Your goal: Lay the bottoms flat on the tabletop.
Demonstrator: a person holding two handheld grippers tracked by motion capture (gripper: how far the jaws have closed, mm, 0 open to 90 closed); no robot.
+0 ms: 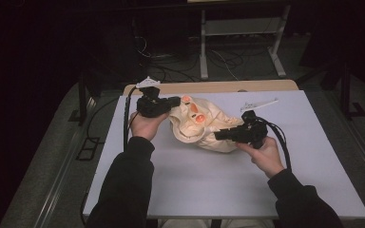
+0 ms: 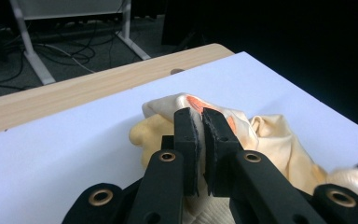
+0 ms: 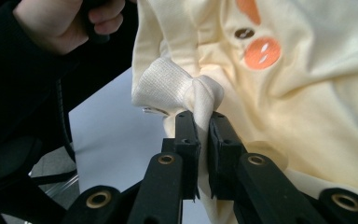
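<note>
Both grippers clamp the cream garment [image 1: 204, 124] lying bunched on the white table [image 1: 218, 185]. Left gripper [image 2: 201, 116] pinches a fold by the orange print; right gripper [image 3: 203, 119] pinches fabric just beside the ribbed cuff [image 3: 161, 86].

Garment's [image 3: 307, 93] lower part (right gripper view) cut off.

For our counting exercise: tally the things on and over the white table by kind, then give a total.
Cream garment: 1
Black grippers: 2, left gripper and right gripper, each shut on the garment
Total: 3
</note>
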